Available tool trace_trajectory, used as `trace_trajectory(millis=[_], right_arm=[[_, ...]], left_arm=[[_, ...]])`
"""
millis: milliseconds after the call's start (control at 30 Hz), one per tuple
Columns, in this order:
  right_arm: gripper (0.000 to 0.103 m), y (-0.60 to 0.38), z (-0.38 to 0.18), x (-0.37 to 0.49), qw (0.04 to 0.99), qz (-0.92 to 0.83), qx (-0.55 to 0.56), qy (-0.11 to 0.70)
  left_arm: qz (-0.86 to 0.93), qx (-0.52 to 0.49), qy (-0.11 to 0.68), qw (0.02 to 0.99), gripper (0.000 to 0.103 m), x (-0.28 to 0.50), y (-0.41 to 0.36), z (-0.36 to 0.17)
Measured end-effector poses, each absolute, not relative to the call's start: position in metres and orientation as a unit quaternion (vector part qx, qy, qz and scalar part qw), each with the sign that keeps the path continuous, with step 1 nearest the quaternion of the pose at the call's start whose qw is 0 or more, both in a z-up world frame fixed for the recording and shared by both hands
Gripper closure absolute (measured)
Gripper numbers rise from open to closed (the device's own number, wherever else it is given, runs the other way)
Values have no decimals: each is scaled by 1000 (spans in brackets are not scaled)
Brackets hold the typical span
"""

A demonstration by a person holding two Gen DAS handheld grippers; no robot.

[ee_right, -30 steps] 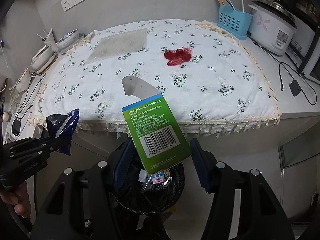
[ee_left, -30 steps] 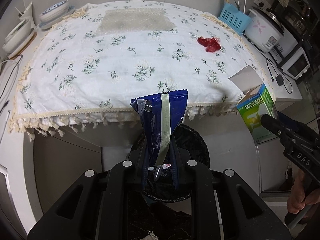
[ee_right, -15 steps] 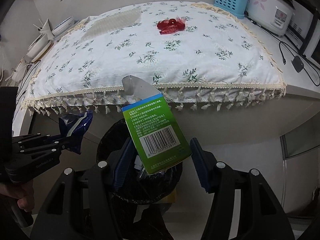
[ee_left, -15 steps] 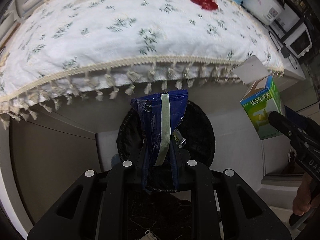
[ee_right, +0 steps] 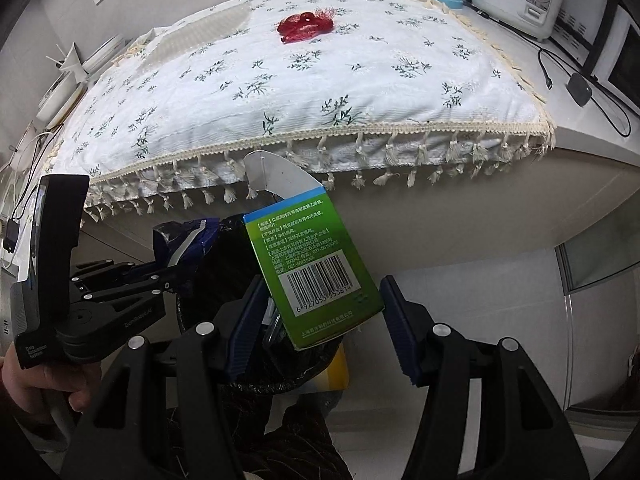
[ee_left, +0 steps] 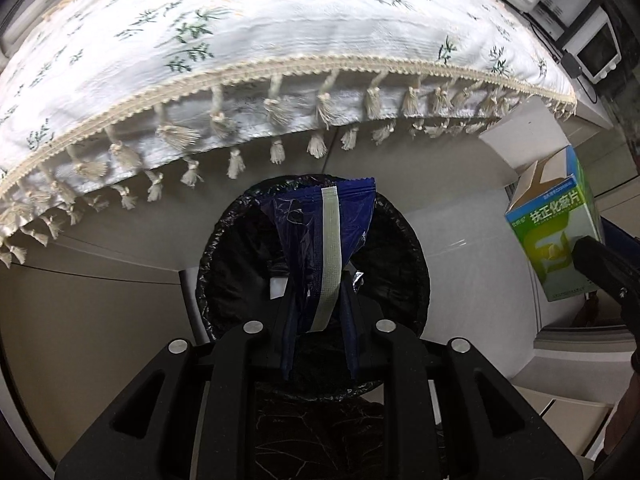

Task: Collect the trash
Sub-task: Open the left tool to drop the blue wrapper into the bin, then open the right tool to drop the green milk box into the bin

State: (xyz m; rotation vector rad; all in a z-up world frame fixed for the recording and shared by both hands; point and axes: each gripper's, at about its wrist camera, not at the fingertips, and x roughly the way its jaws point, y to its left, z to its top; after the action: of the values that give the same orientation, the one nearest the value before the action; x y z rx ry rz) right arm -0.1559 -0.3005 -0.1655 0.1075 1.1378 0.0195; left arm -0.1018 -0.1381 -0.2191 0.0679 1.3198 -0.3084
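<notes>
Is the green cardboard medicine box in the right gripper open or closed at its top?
Open. The green cardboard medicine box has its grey top flap sticking up unfolded, and the left wrist view shows its end flaps parted.

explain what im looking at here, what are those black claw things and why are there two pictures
The claws are hand-held grippers, one in each of a person's hands, each with a camera looking along its fingers, hence two pictures. The left gripper holds a blue wrapper over a black-lined trash bin; its jaws have just been opening slightly, wrapper still between them. The right gripper holds a green carton above the same bin. On the flowered tablecloth a red scrap remains.
</notes>
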Motion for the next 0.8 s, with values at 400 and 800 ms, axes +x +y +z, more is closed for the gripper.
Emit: trace_trajectory(millis=[400,800], right_arm=[[47,-279,-182,-146,831,33,37,554],[47,-241,-204,-128,817,66,12,573]], left_arm=[[-95,23,593,799,20,-102,-107,-204],[-49,-19,567,822,6,-104,-46,-166]])
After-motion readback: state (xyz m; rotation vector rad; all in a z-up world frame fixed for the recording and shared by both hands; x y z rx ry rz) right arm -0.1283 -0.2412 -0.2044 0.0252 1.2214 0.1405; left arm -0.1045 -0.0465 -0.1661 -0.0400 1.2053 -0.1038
